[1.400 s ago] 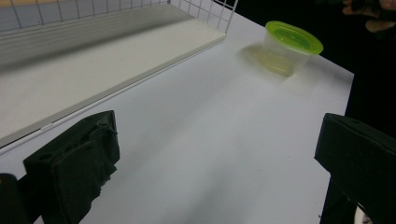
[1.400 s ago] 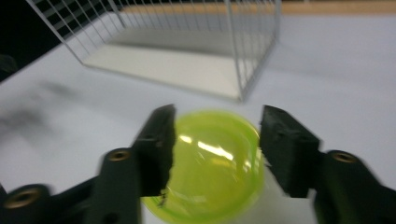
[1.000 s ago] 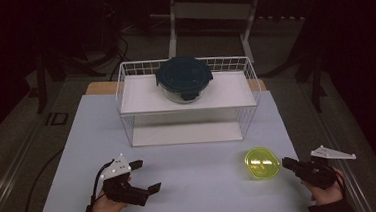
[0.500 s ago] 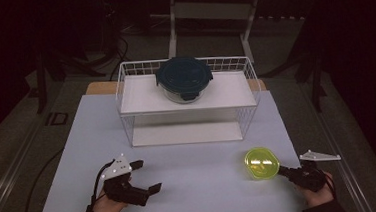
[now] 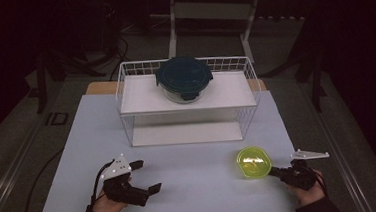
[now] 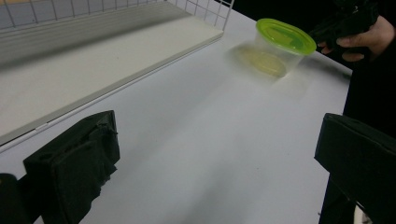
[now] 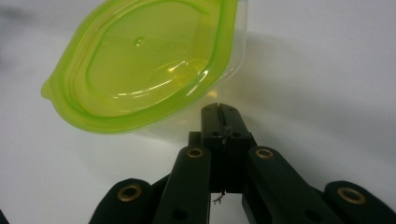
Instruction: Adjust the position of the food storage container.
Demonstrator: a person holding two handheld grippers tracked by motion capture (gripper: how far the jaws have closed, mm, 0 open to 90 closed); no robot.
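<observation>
Two black jaws of the right gripper are pressed flat together with nothing between them, their tips just at the near wall of the small clear container, below its lime-green lid. Whether the tips actually touch the wall I cannot tell. In the high view this container sits on the white table at the near right, just left of the right gripper, and well apart from the wire rack at the far middle, where a larger dark-lidded container stands on the shelf.

It looks like thin plastic and seems empty, so it is probably very light, a little springy in the wall, and smooth enough to skid across the table if nudged by closed jaws. A firm hold would likely come from opening the jaws and pinching the lid's rim together with the wall beneath, or spanning the body from both sides; a hard squeeze could buckle it.

At the near left, the left gripper rests with its jaws spread wide and empty.
</observation>
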